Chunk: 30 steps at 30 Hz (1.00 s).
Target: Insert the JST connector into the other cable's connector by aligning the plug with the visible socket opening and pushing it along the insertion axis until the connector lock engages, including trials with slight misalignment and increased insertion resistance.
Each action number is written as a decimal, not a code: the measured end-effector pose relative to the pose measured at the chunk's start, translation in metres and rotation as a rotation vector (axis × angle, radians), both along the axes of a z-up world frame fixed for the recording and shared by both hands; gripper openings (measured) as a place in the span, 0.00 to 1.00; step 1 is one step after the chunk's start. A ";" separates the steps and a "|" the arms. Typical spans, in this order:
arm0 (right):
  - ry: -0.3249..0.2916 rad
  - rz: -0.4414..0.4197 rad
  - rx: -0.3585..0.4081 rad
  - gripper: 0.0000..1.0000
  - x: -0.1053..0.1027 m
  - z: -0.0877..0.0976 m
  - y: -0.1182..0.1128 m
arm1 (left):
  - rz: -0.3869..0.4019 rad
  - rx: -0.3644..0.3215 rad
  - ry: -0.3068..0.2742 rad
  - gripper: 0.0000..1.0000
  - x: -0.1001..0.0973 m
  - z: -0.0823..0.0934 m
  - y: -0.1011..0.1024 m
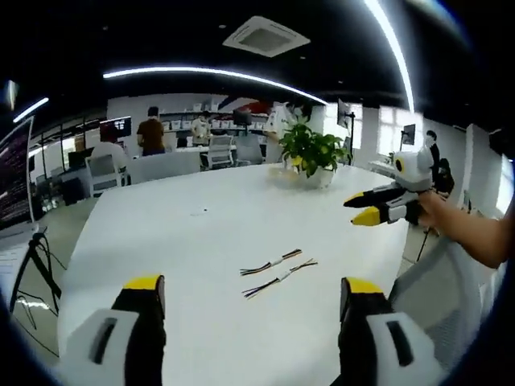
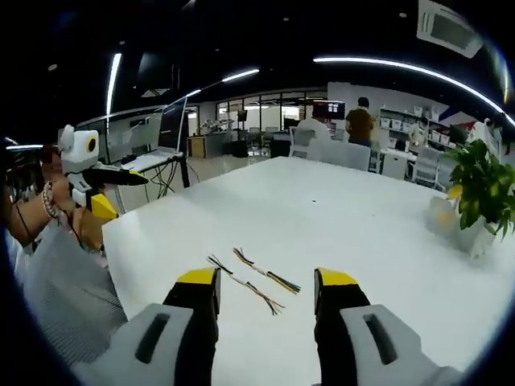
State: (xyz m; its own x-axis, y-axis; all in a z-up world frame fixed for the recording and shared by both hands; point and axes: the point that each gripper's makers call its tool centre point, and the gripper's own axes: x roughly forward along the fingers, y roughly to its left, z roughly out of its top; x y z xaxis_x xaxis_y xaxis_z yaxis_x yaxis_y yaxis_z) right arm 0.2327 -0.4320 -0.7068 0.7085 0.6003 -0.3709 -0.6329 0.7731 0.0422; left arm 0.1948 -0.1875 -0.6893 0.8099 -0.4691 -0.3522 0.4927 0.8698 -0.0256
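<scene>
Cables: two short multicolour leads (image 1: 271, 262) (image 1: 279, 279), side by side on white bench (image 1: 201, 233), untouched. Left claw (image 1: 253, 297) hovering above bench, jaws wide apart, empty. Right claw (image 2: 265, 289) likewise raised, spread, empty. Potted plant (image 1: 311, 153) at far edge.

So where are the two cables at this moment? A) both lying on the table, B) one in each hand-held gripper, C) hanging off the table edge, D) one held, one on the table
A: both cables lie side by side on the white table, ahead of open, empty jaws.
</scene>
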 end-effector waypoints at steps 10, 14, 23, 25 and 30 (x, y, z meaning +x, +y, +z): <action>0.018 -0.029 -0.060 0.47 -0.050 0.003 -0.019 | -0.011 -0.008 -0.010 0.93 -0.037 0.006 0.004; 0.031 -0.059 -0.071 0.48 -0.062 0.003 -0.030 | -0.034 0.054 0.039 0.94 -0.053 -0.010 0.005; 0.096 -0.095 -0.118 0.47 -0.069 -0.026 -0.047 | 0.000 0.054 0.107 0.92 -0.058 -0.038 0.016; 0.112 -0.098 -0.131 0.48 -0.070 -0.032 -0.051 | 0.001 0.059 0.122 0.92 -0.058 -0.045 0.017; 0.153 -0.137 -0.131 0.45 -0.070 -0.047 -0.061 | -0.009 0.018 0.188 0.92 -0.062 -0.060 0.014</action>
